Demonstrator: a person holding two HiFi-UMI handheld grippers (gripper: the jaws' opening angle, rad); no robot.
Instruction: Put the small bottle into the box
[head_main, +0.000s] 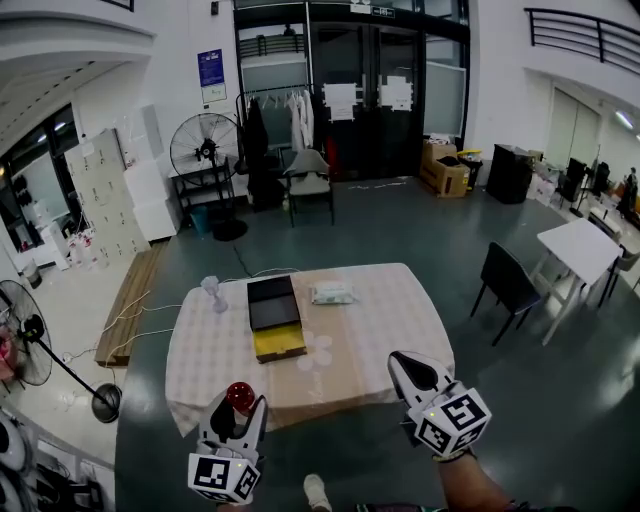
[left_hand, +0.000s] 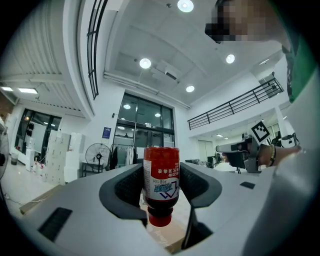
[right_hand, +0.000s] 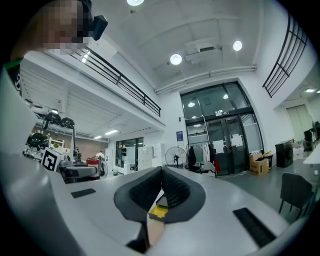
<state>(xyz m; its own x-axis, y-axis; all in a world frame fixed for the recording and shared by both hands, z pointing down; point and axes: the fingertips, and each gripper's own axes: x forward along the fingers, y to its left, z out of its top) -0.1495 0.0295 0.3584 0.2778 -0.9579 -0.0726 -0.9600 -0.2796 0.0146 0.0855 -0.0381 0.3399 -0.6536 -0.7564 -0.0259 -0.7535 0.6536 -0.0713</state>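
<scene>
My left gripper is shut on a small red bottle, held near the table's front left edge. In the left gripper view the small red bottle stands upside down between the jaws, cap toward the camera, white label showing. The open box, with a black lid and yellow inside, lies near the middle of the table, well ahead of both grippers. My right gripper hovers over the table's front right edge, shut with nothing in it. In the right gripper view the yellow box shows below the closed jaws.
A white packet lies to the right of the box, and a small clear glass-like object stands at the table's far left. A black chair and white table stand to the right; a standing fan is at left.
</scene>
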